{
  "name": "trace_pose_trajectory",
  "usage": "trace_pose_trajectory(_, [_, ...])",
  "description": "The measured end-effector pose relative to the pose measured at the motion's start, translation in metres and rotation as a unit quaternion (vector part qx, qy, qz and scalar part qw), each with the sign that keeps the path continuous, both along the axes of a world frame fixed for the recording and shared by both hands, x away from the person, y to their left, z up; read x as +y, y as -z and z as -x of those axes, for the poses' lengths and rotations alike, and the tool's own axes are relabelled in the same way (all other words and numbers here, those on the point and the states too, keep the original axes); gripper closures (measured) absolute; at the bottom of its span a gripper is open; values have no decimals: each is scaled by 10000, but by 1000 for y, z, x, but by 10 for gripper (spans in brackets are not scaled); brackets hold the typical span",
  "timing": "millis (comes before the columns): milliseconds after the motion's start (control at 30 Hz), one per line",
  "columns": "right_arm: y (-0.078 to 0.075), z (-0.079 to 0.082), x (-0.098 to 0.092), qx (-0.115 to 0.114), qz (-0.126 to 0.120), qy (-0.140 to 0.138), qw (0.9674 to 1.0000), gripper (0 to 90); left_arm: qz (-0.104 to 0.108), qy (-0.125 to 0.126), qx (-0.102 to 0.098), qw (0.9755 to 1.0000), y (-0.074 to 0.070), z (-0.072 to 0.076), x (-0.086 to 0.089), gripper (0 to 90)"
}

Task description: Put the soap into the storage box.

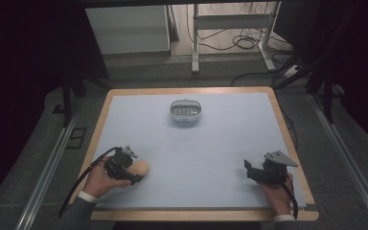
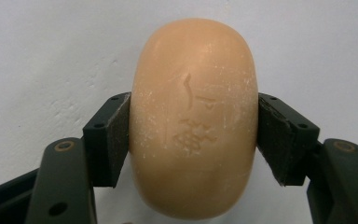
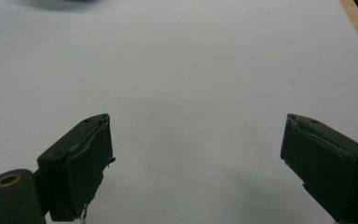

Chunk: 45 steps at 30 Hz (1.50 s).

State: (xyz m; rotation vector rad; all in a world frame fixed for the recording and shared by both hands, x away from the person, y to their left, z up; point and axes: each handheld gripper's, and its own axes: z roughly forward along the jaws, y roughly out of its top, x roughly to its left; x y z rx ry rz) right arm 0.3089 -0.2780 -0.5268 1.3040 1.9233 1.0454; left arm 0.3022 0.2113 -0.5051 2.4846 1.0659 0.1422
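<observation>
The left gripper sits at the near left part of the table, held in the person's left hand, and its 2 black jaws are clamped on a peach-coloured bar of soap. In the left gripper view the soap stands between the 2 pads, each pressed flat against 1 of its long sides, roughly at mid-height. The bar is oval and smooth, with a faint stamped mark on the face turned toward the camera and pale scuffing across it. Behind it lies the light blue mat that covers the tabletop; whether the soap rests on the mat or hangs just clear of it cannot be told.

The right gripper is at the near right part of the table, in the person's right hand, with the grey three-cornered plate on top. In the right gripper view its 2 jaws stand wide apart with nothing between them, above bare mat.

Near the far edge of the mat, about midway across, lies a pale oval soap dish with a slotted floor, well apart from both grippers. The wooden rim of the table frames the mat on all sides.
</observation>
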Motion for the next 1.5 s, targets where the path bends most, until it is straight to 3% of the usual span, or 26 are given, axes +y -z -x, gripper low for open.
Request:
trace_pose_trajectory(433, [0, 0, 0, -28, 9, 21, 10000, 92, 106, -58, -117, 9999, -12, -5, 2, 323])
trace_pose_trajectory(1000, [0, 0, 0, -21, -9, 46, 10000, 92, 192, 90, -172, 9996, -24, -11, -6, 323])
trace_pose_trajectory(1500, [0, 0, 1, 22, 18, 85, 10000, 92, 198, 94, -237, 9995, -27, -17, -10, 323])
